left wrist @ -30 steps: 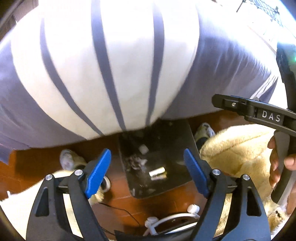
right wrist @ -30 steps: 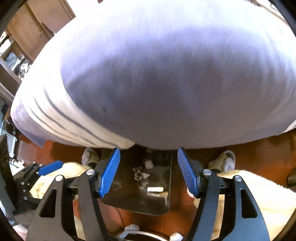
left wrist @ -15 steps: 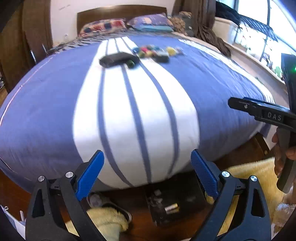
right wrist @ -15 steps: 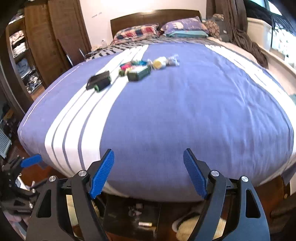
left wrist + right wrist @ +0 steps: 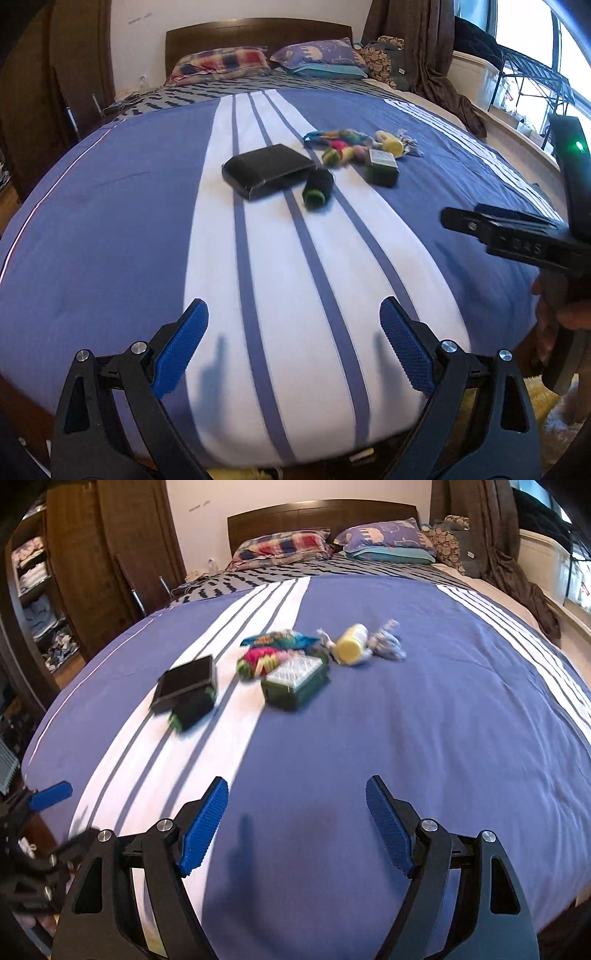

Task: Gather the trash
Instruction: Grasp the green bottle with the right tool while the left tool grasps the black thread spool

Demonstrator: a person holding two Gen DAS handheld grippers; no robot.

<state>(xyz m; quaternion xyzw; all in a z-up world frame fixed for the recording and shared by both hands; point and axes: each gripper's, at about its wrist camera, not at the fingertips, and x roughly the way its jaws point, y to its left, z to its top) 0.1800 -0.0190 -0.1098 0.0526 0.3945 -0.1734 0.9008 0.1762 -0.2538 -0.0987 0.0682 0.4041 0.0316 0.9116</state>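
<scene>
On a blue bedspread (image 5: 110, 221) with white stripes lies a cluster of small things. It holds a black box (image 5: 267, 170) (image 5: 186, 683), a black roll with a green end (image 5: 317, 186) (image 5: 194, 709), a green box with a clear lid (image 5: 382, 166) (image 5: 295, 683), bright wrappers (image 5: 340, 142) (image 5: 277, 640), a yellow bottle (image 5: 389, 144) (image 5: 352, 644) and crumpled plastic (image 5: 386, 644). My left gripper (image 5: 292, 306) hovers over the bed's near end, well short of the cluster; its jaws are closing, with nothing between them. My right gripper (image 5: 297, 782) is open and empty, also short of the cluster.
Pillows (image 5: 221, 64) and a dark headboard (image 5: 321, 513) stand at the far end. A wooden wardrobe (image 5: 92, 554) is on the left and a metal rack (image 5: 528, 77) by the window on the right. A yellow rug (image 5: 543, 406) lies on the floor beside the bed.
Both grippers have risen from the floor at the bed's foot, where a black tray with litter lay, to above the bedspread. The cluster on the bed now looks nearer. Both jaws stand wider.
</scene>
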